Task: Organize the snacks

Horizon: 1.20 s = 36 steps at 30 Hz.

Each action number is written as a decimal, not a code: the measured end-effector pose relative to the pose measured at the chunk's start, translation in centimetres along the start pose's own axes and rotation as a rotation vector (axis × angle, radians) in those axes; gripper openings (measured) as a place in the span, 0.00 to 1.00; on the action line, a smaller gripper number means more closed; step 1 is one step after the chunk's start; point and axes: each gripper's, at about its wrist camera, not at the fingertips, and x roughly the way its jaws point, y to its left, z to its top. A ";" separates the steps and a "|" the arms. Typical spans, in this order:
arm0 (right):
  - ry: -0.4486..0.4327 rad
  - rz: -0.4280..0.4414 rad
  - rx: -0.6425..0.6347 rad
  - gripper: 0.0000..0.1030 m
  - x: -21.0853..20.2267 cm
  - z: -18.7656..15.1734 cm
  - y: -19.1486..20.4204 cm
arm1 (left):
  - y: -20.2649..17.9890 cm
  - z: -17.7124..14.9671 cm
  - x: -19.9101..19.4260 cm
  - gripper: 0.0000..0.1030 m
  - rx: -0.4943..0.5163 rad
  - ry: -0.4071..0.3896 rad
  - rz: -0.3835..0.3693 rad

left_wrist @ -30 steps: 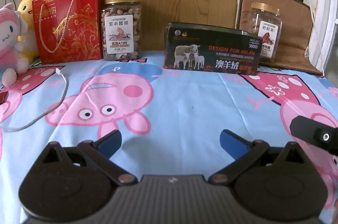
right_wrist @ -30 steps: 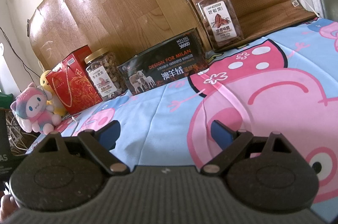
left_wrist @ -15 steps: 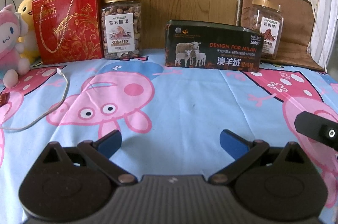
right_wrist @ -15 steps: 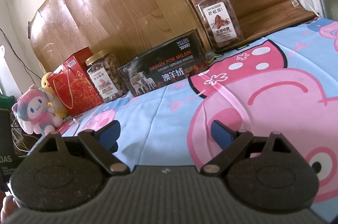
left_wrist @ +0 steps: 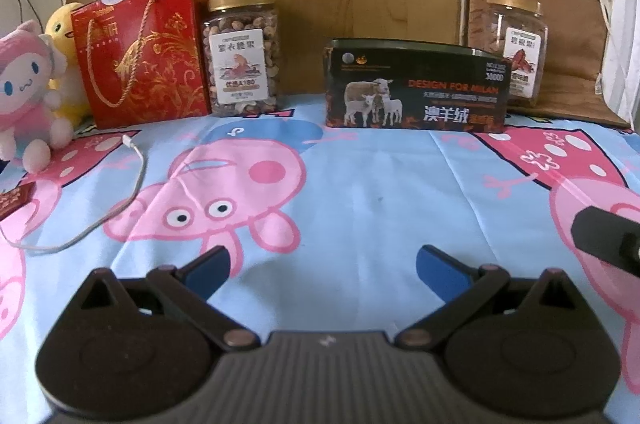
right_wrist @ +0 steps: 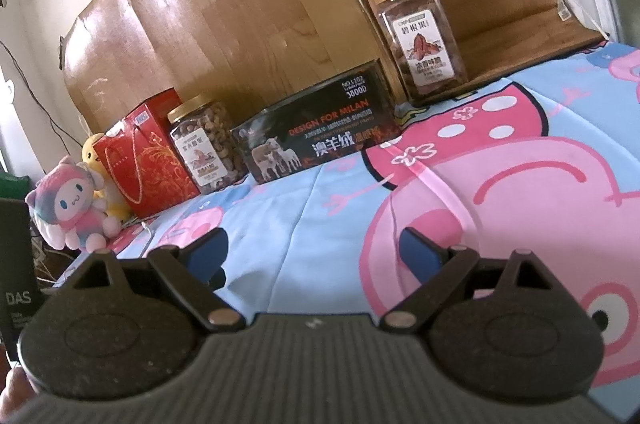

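Snacks along the wall: I count two gold-lidded clear nut jars [left_wrist: 241, 53] [left_wrist: 516, 45], one red gift bag [left_wrist: 142, 49] and one dark box [left_wrist: 416, 83]. My left gripper [left_wrist: 322, 264] and right gripper [right_wrist: 312, 252] hover wide open, empty, above the bedsheet [left_wrist: 360, 183].

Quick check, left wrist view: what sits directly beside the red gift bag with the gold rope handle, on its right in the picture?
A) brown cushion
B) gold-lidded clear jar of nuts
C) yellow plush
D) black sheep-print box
B: the gold-lidded clear jar of nuts stands right next to the red gift bag with the gold rope handle; the black sheep-print box sits further right across a gap.
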 end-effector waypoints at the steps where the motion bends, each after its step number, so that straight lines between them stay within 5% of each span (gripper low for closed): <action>1: -0.003 0.002 0.000 0.92 0.0 0.0 0.0 | 0.0 0.0 -0.1 1.00 -0.002 -0.002 0.004; 25: -0.031 0.035 0.014 0.92 -0.6 0.0 -0.4 | -0.6 0.1 -0.6 1.00 0.028 -0.019 0.093; 36: -0.035 0.037 0.016 0.92 -0.6 0.0 -0.5 | -1.3 0.6 -2.8 1.00 0.076 -0.121 0.200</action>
